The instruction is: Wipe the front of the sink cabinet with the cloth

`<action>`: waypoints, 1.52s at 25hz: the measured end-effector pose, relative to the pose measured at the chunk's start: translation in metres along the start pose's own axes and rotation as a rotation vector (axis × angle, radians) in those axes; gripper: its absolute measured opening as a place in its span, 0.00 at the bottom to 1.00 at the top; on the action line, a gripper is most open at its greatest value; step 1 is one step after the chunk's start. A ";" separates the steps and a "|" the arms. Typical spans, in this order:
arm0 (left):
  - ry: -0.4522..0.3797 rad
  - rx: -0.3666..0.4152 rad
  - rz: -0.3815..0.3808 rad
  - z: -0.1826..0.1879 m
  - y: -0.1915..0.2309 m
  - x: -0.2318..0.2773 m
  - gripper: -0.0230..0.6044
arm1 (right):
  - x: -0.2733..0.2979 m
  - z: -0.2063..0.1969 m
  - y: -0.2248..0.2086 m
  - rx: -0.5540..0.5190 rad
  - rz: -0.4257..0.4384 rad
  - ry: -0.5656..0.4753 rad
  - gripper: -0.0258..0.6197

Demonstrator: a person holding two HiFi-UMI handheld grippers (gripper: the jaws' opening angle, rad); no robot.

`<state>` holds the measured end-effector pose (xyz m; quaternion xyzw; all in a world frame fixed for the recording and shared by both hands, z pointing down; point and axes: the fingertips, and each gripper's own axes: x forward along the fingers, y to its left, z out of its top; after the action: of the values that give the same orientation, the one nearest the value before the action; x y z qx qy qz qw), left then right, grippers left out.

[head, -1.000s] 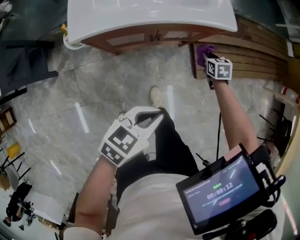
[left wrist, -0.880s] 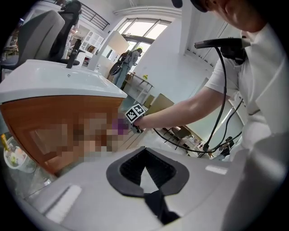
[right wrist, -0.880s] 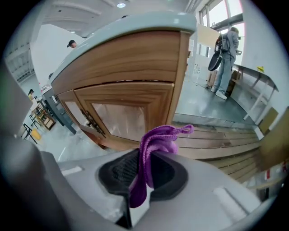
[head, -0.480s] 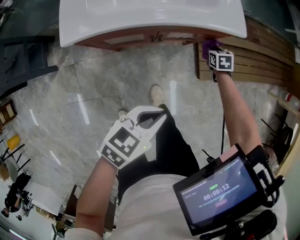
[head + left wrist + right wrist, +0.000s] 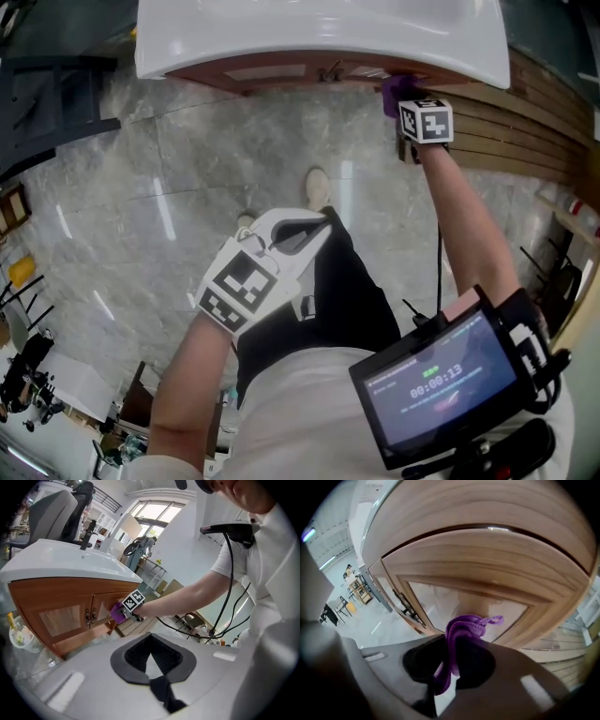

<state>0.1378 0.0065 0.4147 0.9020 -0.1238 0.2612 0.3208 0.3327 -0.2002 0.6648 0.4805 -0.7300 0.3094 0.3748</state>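
Left gripper point(image 5: 298, 234): held low by the person's hip, well apart from the work, over the floor point(image 5: 187, 169). Its jaws are pressed together with nothing between them. Idle.

Cabinet point(image 5: 61, 602): wooden, two doors with paired handles at the centre seam, under a white sink point(image 5: 319, 37). It stands ahead of the person.

Cloth point(image 5: 461, 630): purple, bunched into a folded wad, at the upper part of the right-hand door point(image 5: 454, 597), close under the sink's edge. It appears to touch the door panel; firm contact cannot be confirmed. A thin loop of hem trails off to one side.

Right gripper point(image 5: 447, 667): arm stretched forward to the door, jaws closed on the cloth, pinching its lower folds so the wad stands proud of the tips.

Handling assessment: the cloth is judged light, soft and limp. It will crumple under pressure and can drag out of a shallow pinch when rubbed across wood. Hold is best taken deep in the bunched middle, not at the loose hem, leaving enough wad ahead of the tips that fabric, not jaw, meets the door.
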 end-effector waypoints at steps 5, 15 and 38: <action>-0.018 -0.008 0.013 -0.006 0.001 -0.014 0.05 | 0.006 0.019 0.040 -0.053 0.051 -0.013 0.13; -0.056 -0.025 0.031 -0.022 0.004 -0.049 0.05 | 0.012 0.047 0.106 -0.083 0.120 -0.027 0.13; -0.125 -0.100 0.150 -0.081 0.031 -0.135 0.05 | 0.059 0.080 0.257 -0.254 0.174 0.014 0.13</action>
<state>-0.0182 0.0424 0.4091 0.8875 -0.2236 0.2210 0.3368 0.0571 -0.2040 0.6486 0.3620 -0.7996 0.2493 0.4093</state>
